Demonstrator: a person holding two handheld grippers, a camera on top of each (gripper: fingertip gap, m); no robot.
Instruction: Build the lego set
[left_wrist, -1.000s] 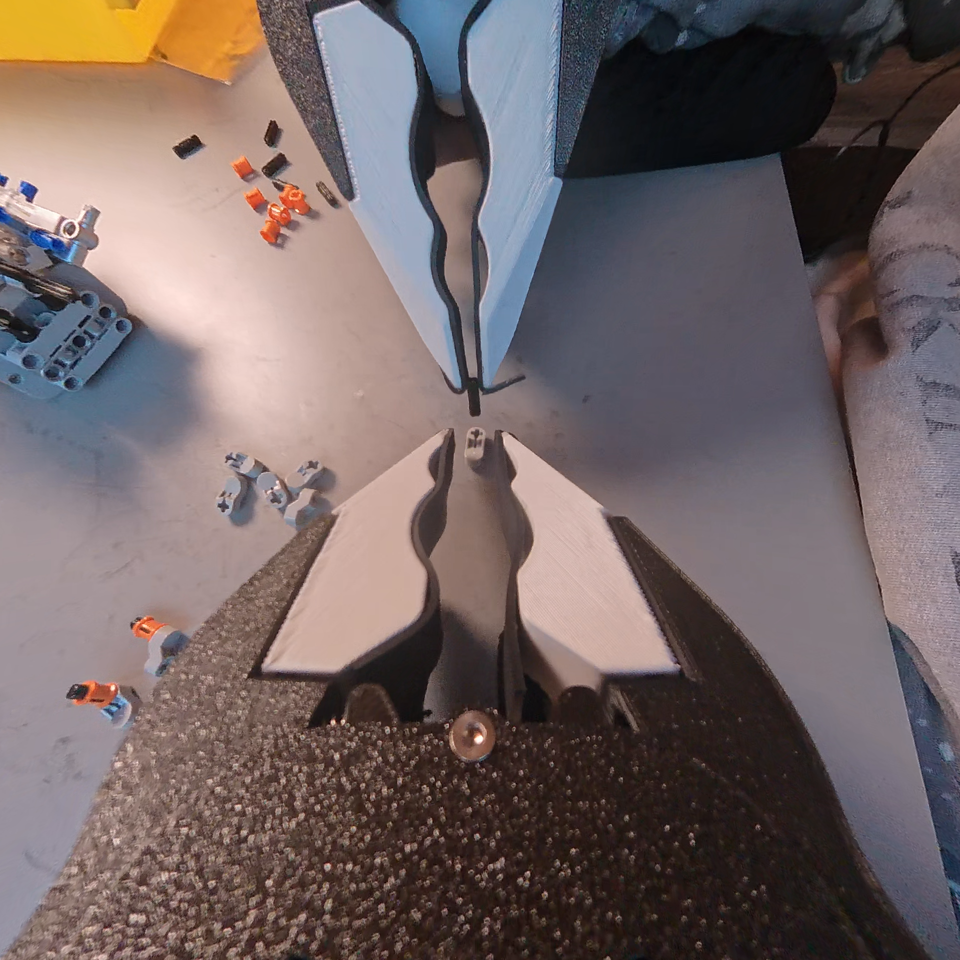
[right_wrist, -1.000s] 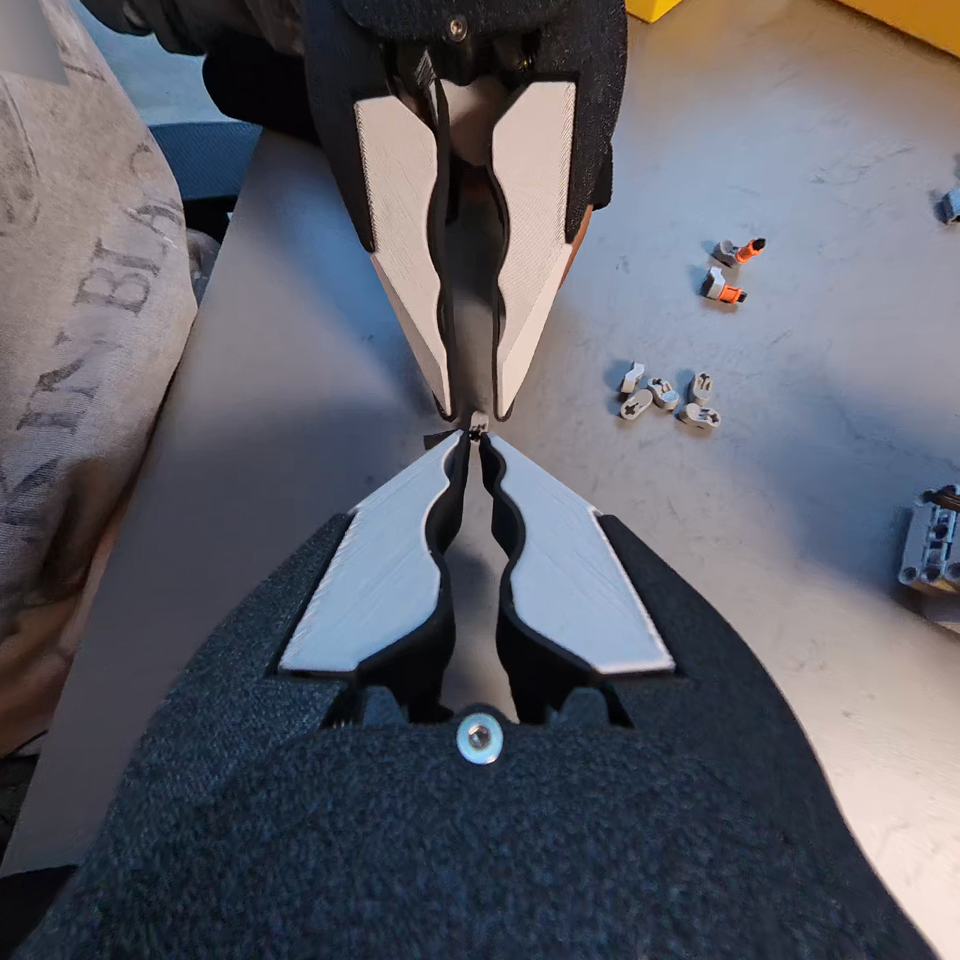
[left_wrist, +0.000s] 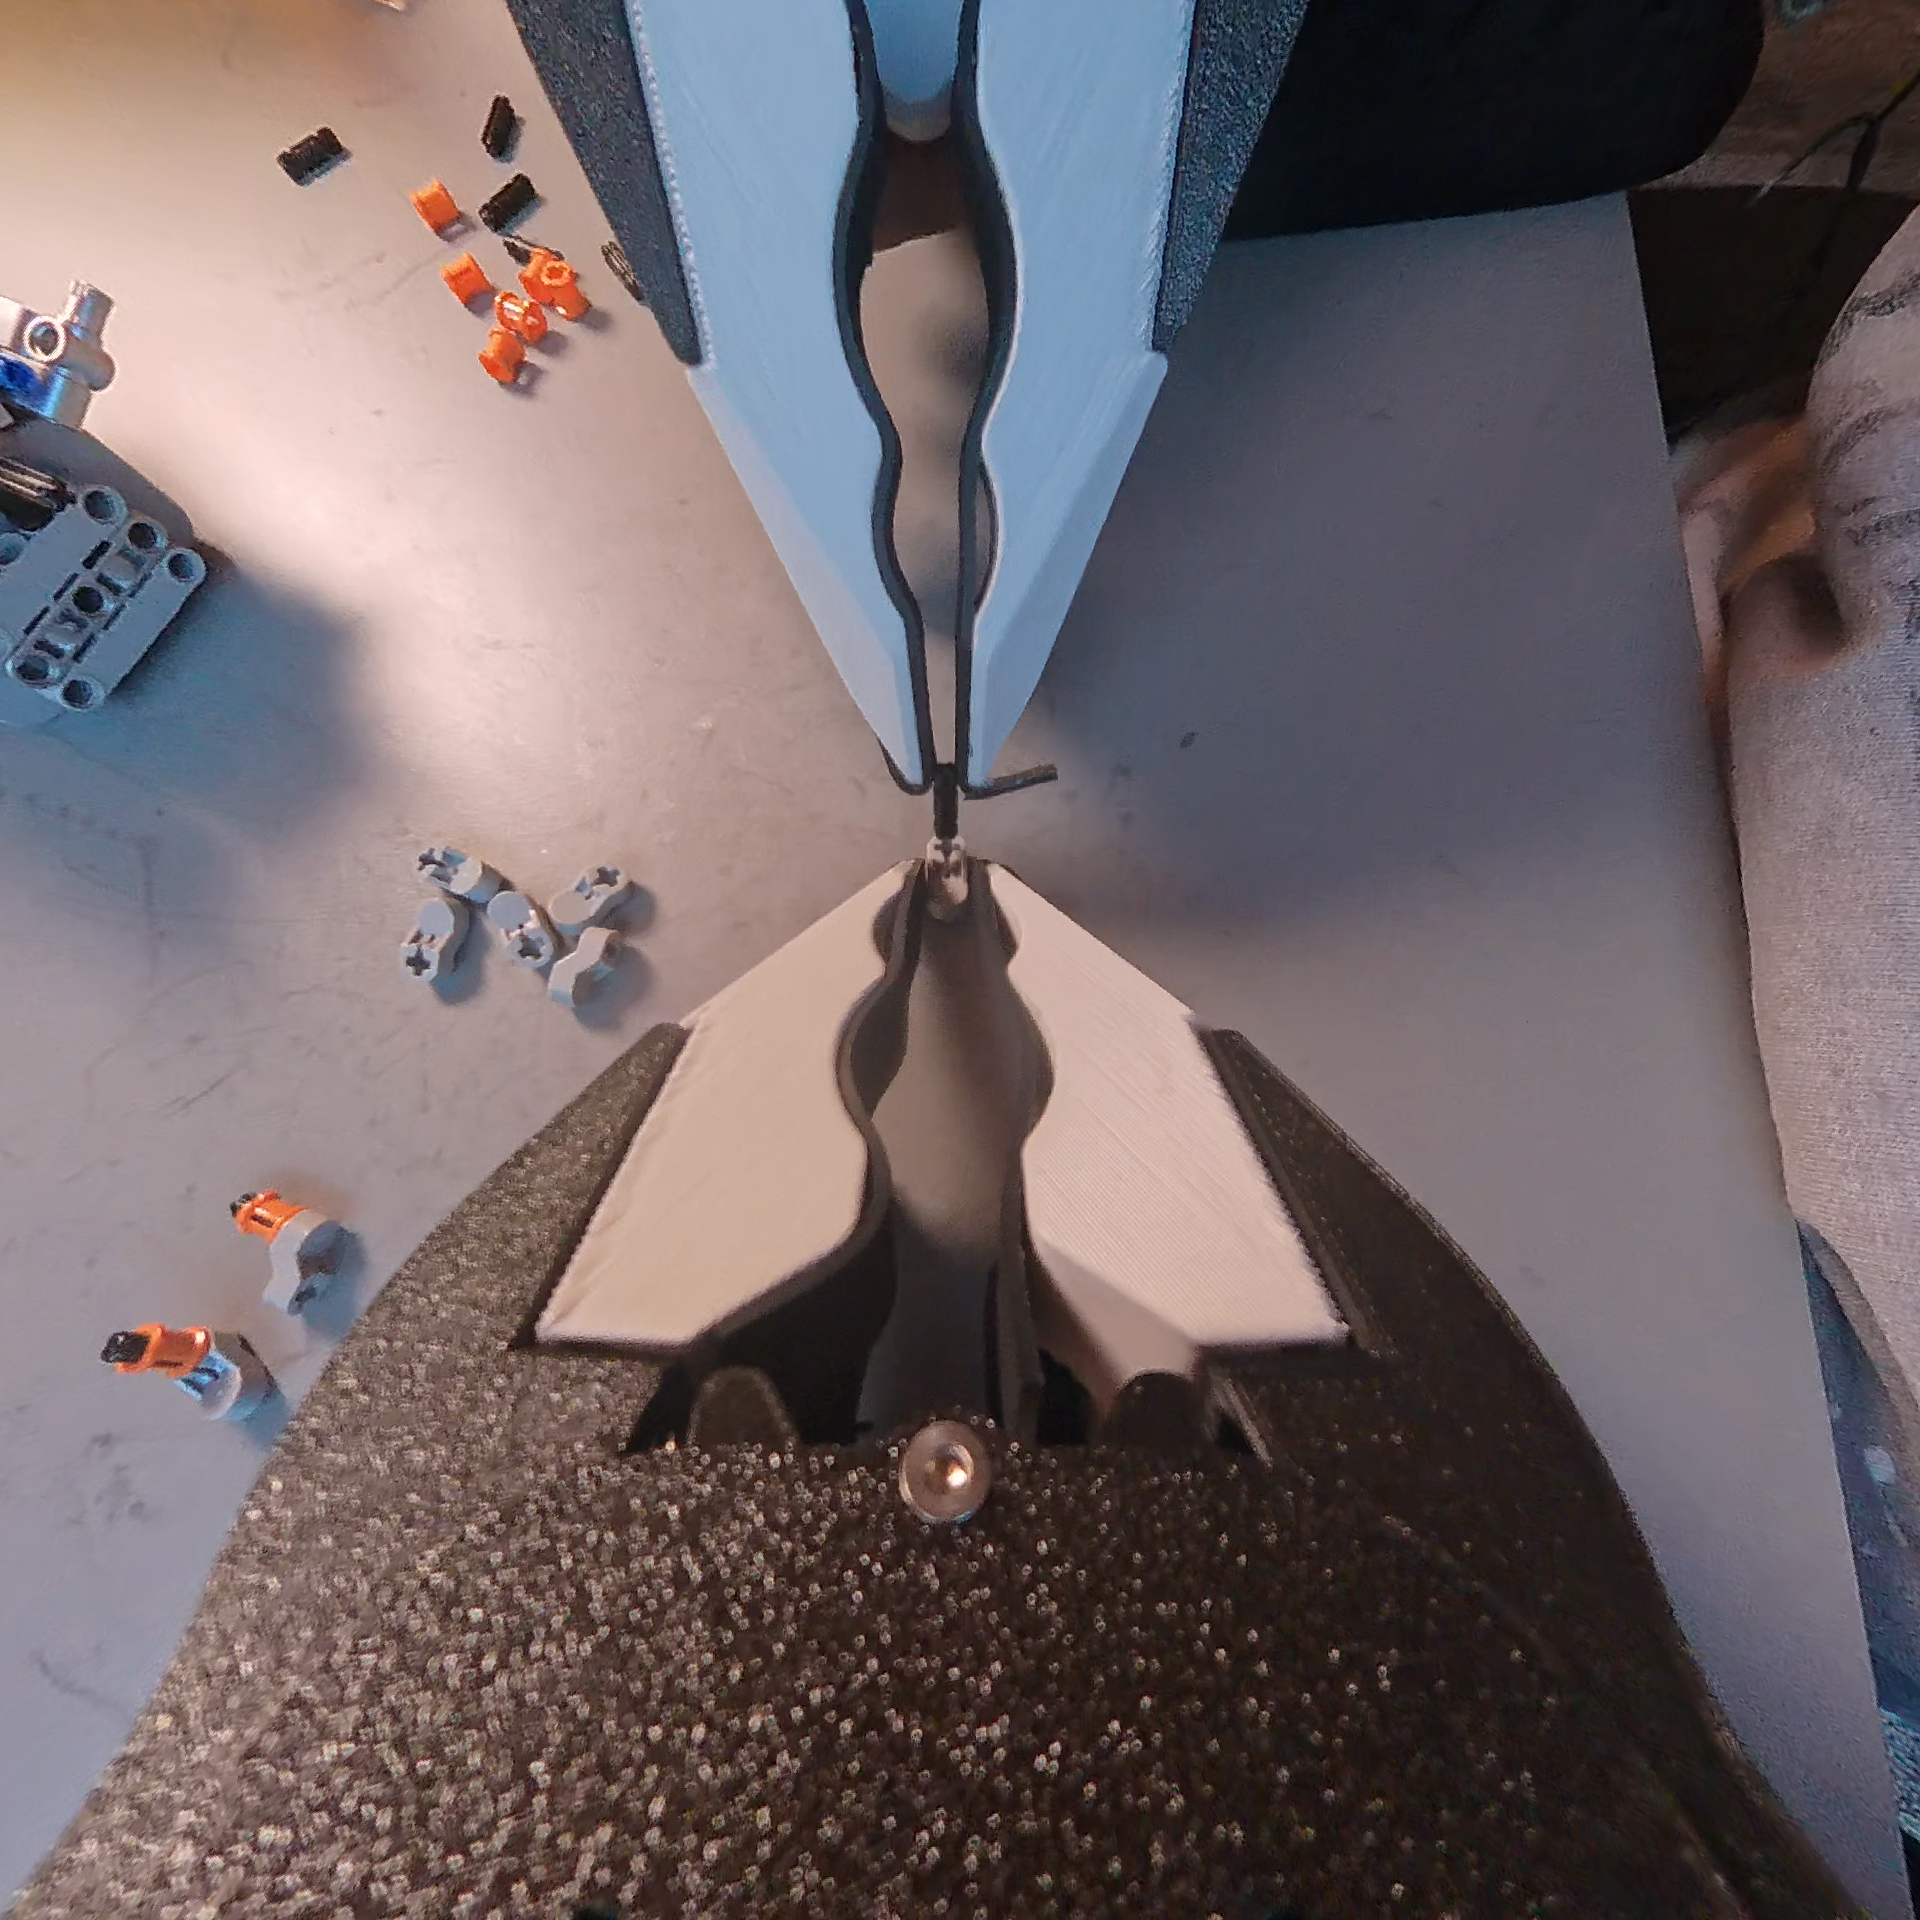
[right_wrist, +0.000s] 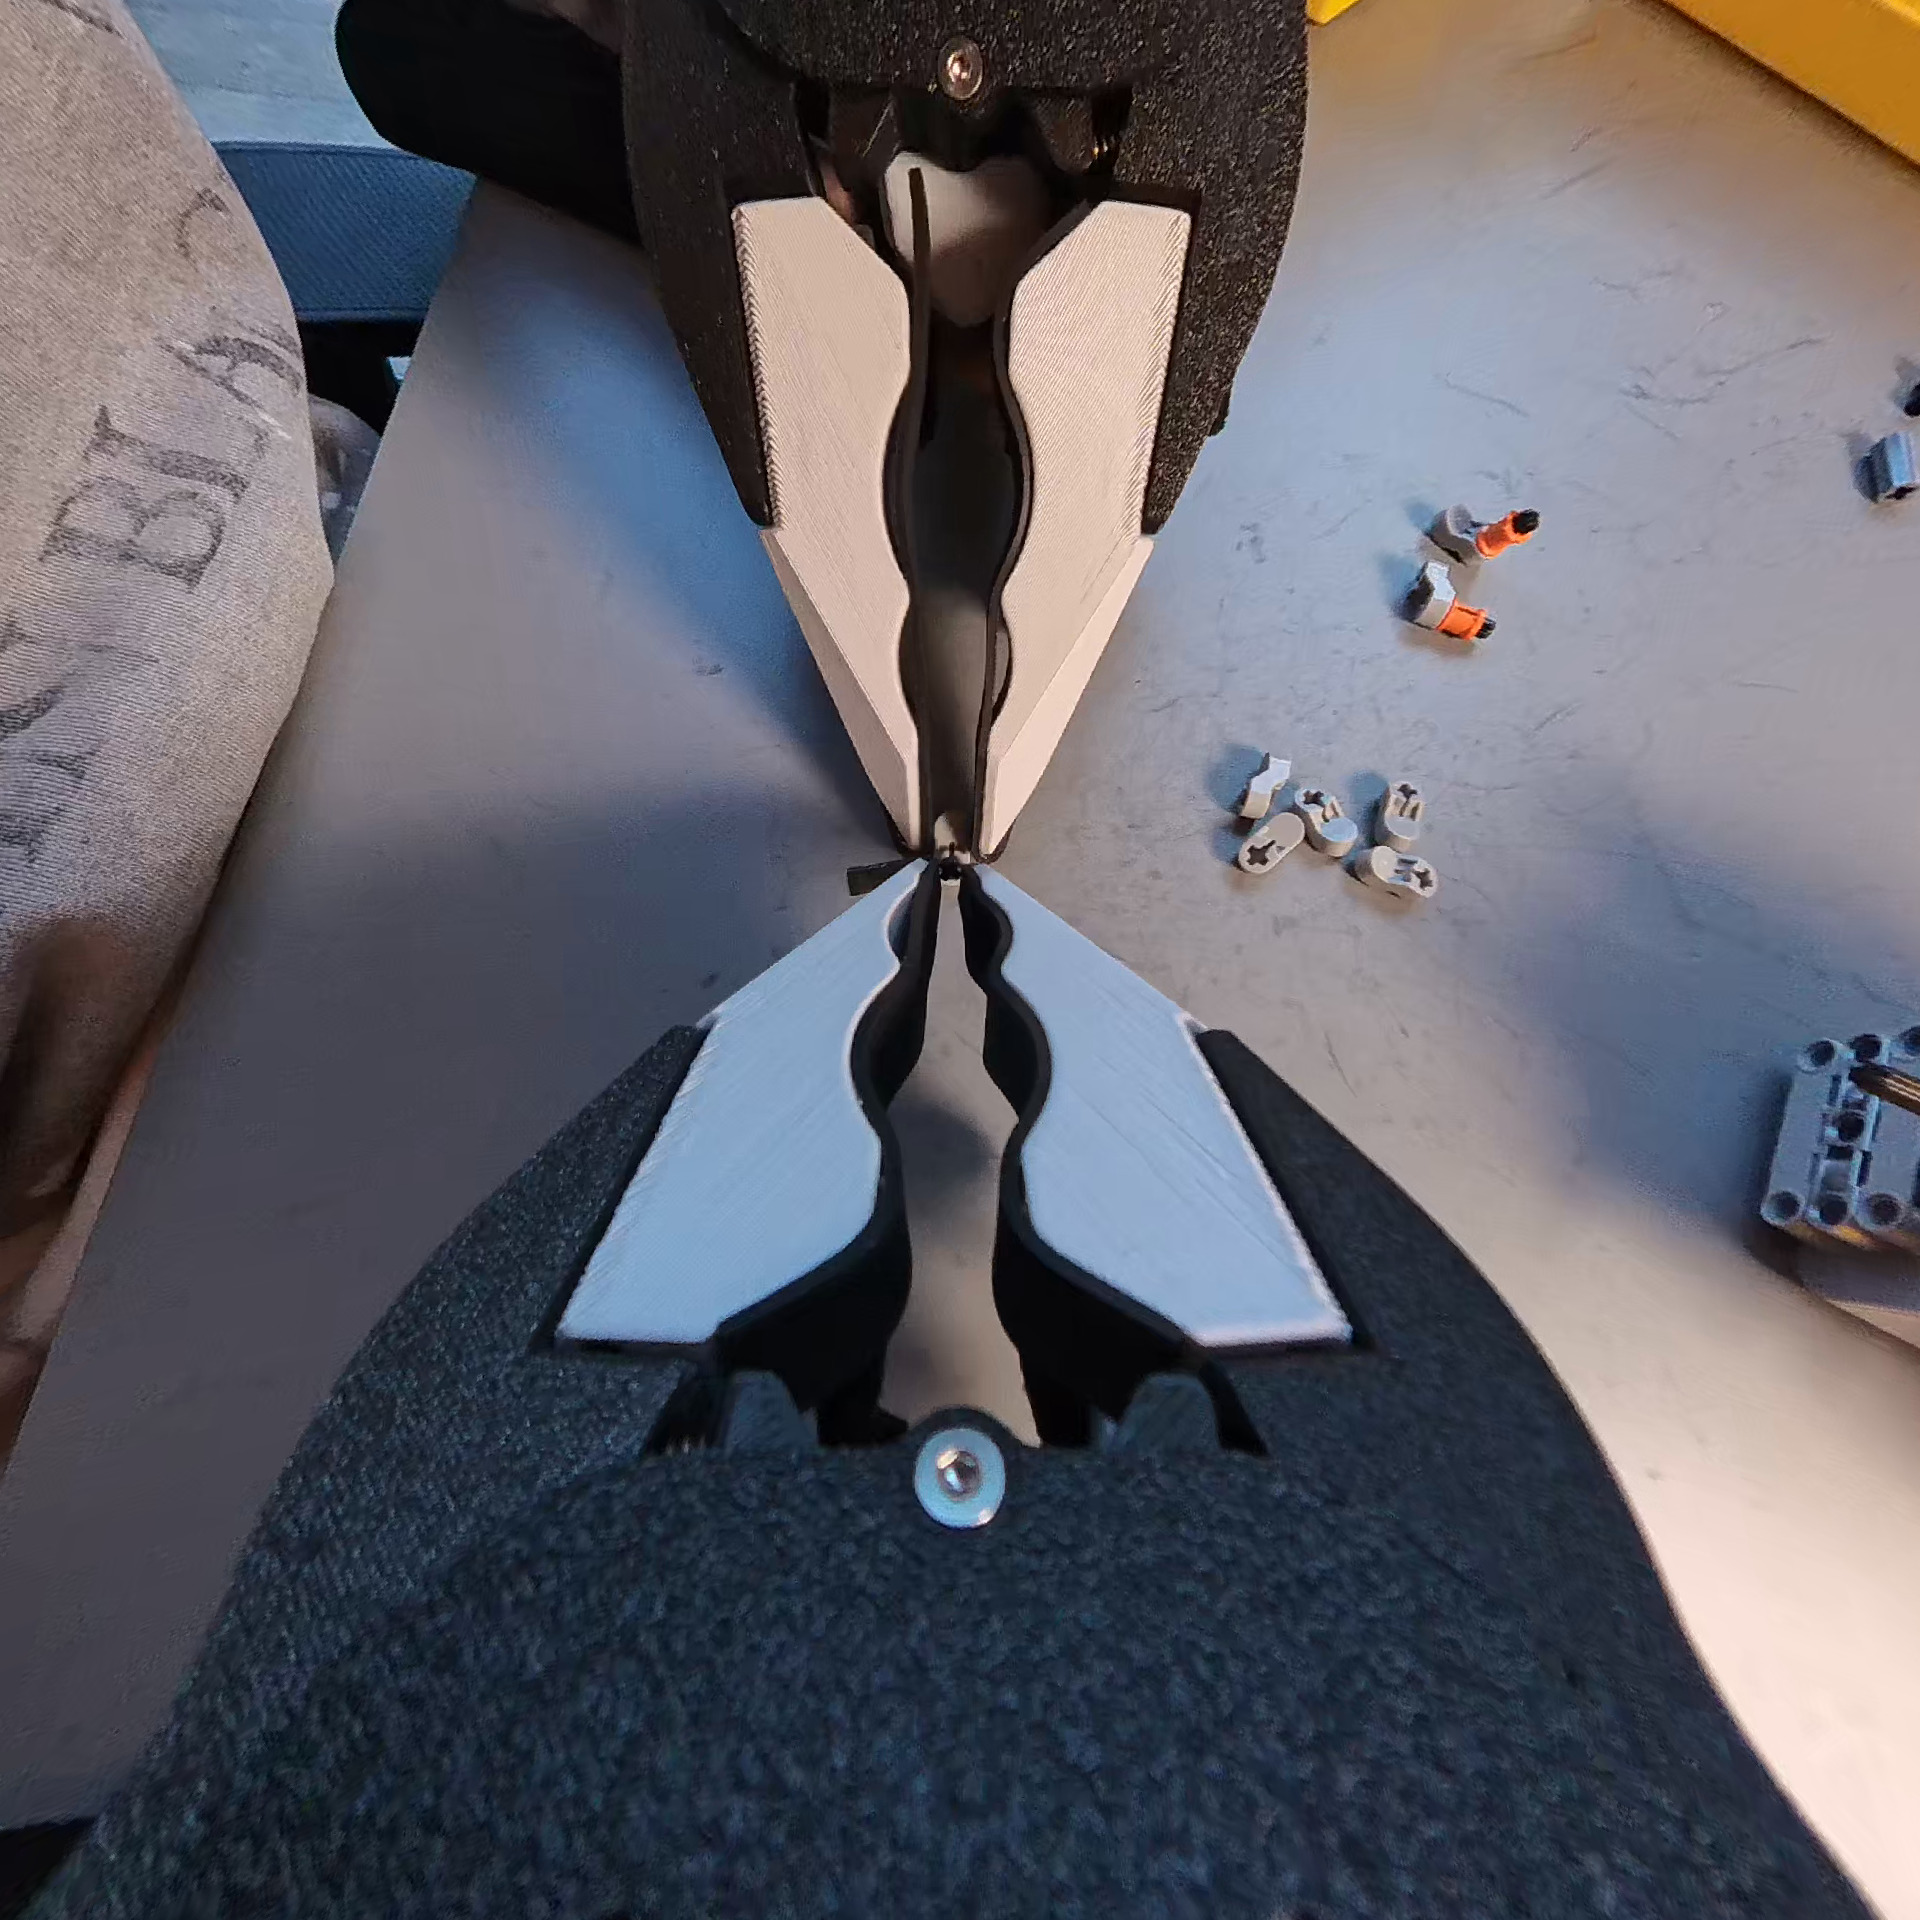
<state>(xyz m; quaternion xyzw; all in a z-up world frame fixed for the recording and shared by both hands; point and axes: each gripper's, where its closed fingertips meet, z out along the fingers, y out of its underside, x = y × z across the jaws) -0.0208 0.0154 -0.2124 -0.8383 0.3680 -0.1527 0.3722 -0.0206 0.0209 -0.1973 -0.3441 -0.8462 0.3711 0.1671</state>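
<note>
Two grippers meet tip to tip at frame centre above the tabletop (left_wrist: 1351, 623): our left gripper (left_wrist: 951, 883) is clamped on a small grey connector (left_wrist: 943, 864), our right gripper (right_wrist: 948, 868) on a black pin (left_wrist: 943, 805). The pin's tip touches the connector; we cannot tell whether it is seated. Loose grey connectors (left_wrist: 520, 925) lie left of centre.

The left gripper (left_wrist: 948, 883) and right gripper (right_wrist: 948, 878) meet tip to tip above the table (left_wrist: 1351, 727), a small connector (left_wrist: 945, 868) in the left one's tips touching a pin (left_wrist: 943, 800) in the right one's. In the left wrist view, a cluster of connectors (left_wrist: 520, 925) lies left of the tips, bushings (left_wrist: 509, 291) farther back, and a frame assembly (left_wrist: 83, 592) at the left edge.
</note>
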